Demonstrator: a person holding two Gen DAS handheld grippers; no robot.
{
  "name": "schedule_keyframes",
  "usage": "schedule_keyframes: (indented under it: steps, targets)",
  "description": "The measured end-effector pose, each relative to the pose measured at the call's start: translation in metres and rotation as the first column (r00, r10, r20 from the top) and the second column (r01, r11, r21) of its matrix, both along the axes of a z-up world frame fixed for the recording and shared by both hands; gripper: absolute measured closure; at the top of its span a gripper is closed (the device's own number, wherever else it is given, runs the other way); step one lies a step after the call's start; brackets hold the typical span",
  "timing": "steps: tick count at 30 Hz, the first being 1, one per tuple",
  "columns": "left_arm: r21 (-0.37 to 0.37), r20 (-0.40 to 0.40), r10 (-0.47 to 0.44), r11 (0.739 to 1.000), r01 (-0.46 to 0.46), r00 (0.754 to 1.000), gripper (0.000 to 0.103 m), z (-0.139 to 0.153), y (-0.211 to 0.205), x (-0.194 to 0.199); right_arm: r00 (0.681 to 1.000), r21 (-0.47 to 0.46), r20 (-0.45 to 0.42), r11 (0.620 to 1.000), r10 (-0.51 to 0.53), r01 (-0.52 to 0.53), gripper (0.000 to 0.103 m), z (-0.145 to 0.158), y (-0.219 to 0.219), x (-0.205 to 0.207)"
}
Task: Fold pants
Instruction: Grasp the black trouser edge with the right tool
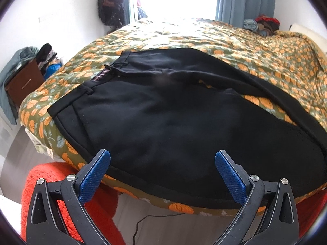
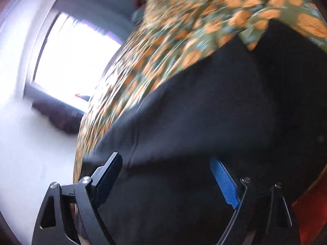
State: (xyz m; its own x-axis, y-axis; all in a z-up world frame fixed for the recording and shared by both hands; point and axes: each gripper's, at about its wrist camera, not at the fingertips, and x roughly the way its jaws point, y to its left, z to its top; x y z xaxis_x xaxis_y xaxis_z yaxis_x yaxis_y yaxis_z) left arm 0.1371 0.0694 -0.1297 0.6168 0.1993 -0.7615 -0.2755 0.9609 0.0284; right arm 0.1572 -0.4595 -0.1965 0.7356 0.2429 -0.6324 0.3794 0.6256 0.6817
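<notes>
Black pants (image 1: 163, 118) lie spread on a bed with a green and orange floral cover (image 1: 224, 40), waistband (image 1: 85, 89) to the left, legs running right. My left gripper (image 1: 162, 159) is open and empty, held over the near edge of the pants. In the blurred, tilted right wrist view, the pants (image 2: 204, 122) fill the lower right. My right gripper (image 2: 165, 163) is open, close over the black cloth, with nothing between its blue-padded fingers (image 2: 224, 181).
A red-orange knitted item (image 1: 51, 175) sits below the bed's near edge. A brown nightstand (image 1: 22, 83) with clothes stands at left. Clothes (image 1: 263, 25) are piled at the bed's far right by a blue curtain (image 1: 245, 0). A cable (image 1: 147, 220) lies on the floor.
</notes>
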Motion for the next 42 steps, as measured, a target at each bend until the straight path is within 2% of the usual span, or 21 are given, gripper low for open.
schedule_keyframes:
  steps: [2, 3, 4, 6, 8, 9, 11, 13, 17, 19, 20, 23, 26, 30, 32, 33, 35, 37, 38, 40, 42]
  targets:
    - [0.025, -0.008, -0.012, 1.000, 0.012, 1.000, 0.000, -0.002, -0.004, 0.001, 0.994, 0.022, -0.032, 0.994, -0.106, 0.106, 0.025, -0.001, -0.011, 0.005]
    - [0.039, -0.013, -0.019, 0.999, 0.019, 1.000, 0.000, -0.003, -0.006, 0.001, 0.986, 0.037, -0.047, 0.986, -0.159, 0.161, 0.034, -0.002, -0.016, 0.006]
    - [0.057, -0.019, -0.029, 0.998, 0.030, 0.999, 0.000, -0.004, -0.009, 0.002, 0.980, 0.034, -0.064, 0.981, -0.188, 0.190, 0.057, -0.001, -0.018, 0.009]
    - [0.070, -0.035, -0.042, 0.997, 0.045, 0.998, 0.000, -0.006, -0.012, 0.003, 0.971, -0.059, -0.116, 0.977, -0.208, 0.203, 0.099, 0.004, -0.020, 0.017]
    - [0.001, -0.085, -0.064, 0.998, 0.065, 0.994, 0.000, -0.004, -0.010, 0.010, 0.978, -0.086, -0.092, 0.980, -0.189, 0.181, 0.099, 0.016, -0.018, 0.021]
    - [-0.092, -0.108, -0.089, 0.993, 0.079, 0.990, 0.000, -0.002, -0.005, 0.016, 0.985, -0.083, -0.059, 0.984, -0.163, 0.158, 0.099, 0.028, -0.016, 0.020]
    - [-0.365, -0.128, -0.168, 0.924, 0.112, 0.977, 0.001, 0.006, 0.009, 0.040, 0.997, -0.105, 0.044, 0.992, -0.070, 0.075, 0.099, 0.067, -0.006, 0.017]
    - [-0.506, -0.119, -0.233, 0.850, 0.143, 0.965, 0.001, 0.015, 0.015, 0.072, 0.991, -0.136, 0.130, 0.991, 0.019, -0.001, 0.099, 0.103, 0.004, 0.011]
    - [-0.591, -0.070, -0.267, 0.787, 0.176, 0.961, 0.001, 0.034, 0.016, 0.143, 0.943, -0.207, 0.269, 0.968, 0.195, -0.141, 0.099, 0.170, 0.029, -0.005]
    - [-0.662, -0.051, -0.275, 0.729, 0.173, 0.960, 0.001, 0.036, 0.016, 0.180, 0.915, -0.232, 0.312, 0.954, 0.256, -0.187, 0.099, 0.194, 0.040, -0.016]
    - [-0.717, -0.052, -0.270, 0.680, 0.152, 0.962, 0.001, 0.031, 0.017, 0.202, 0.898, -0.236, 0.337, 0.949, 0.283, -0.210, 0.099, 0.205, 0.044, -0.023]
    - [-0.788, -0.096, -0.247, 0.610, 0.078, 0.964, 0.001, 0.016, 0.012, 0.242, 0.860, -0.259, 0.382, 0.932, 0.340, -0.253, 0.099, 0.225, 0.051, -0.045]
    - [-0.782, -0.149, -0.223, 0.623, 0.024, 0.963, 0.001, 0.002, 0.006, 0.267, 0.815, -0.280, 0.419, 0.911, 0.400, -0.302, 0.099, 0.240, 0.059, -0.068]
    - [-0.765, -0.140, -0.193, 0.644, 0.018, 0.971, 0.005, 0.001, 0.012, 0.279, 0.769, -0.318, 0.427, 0.875, 0.475, -0.364, 0.099, 0.245, 0.062, -0.093]
    - [-0.743, -0.125, -0.141, 0.669, 0.001, 0.982, 0.064, 0.001, 0.022, 0.274, 0.776, -0.311, 0.415, 0.876, 0.475, -0.369, 0.099, 0.236, 0.053, -0.100]
    - [-0.730, -0.149, -0.120, 0.682, -0.027, 0.982, 0.101, -0.002, 0.026, 0.275, 0.788, -0.294, 0.404, 0.881, 0.465, -0.370, 0.099, 0.230, 0.046, -0.099]
    - [-0.755, -0.142, -0.071, 0.653, -0.061, 0.987, 0.098, 0.000, 0.037, 0.264, 0.831, -0.214, 0.372, 0.909, 0.414, -0.357, 0.099, 0.207, 0.021, -0.086]
    - [-0.765, -0.038, -0.047, 0.644, 0.001, 0.998, 0.098, 0.033, 0.045, 0.236, 0.866, -0.179, 0.336, 0.928, 0.371, -0.328, 0.099, 0.191, -0.002, -0.065]
    - [-0.761, 0.017, -0.050, 0.648, 0.045, 0.999, 0.098, 0.050, 0.048, 0.222, 0.874, -0.204, 0.320, 0.927, 0.366, -0.314, 0.099, 0.188, -0.010, -0.055]
    - [-0.709, 0.129, -0.070, 0.691, 0.141, 0.989, 0.094, 0.089, 0.054, 0.180, 0.862, -0.222, 0.350, 0.926, 0.367, -0.304, 0.099, 0.191, -0.026, -0.040]
    - [-0.647, 0.194, -0.067, 0.741, 0.179, 0.979, 0.091, 0.106, 0.063, 0.127, 0.841, -0.177, 0.372, 0.919, 0.394, -0.352, 0.099, 0.188, -0.041, -0.028]
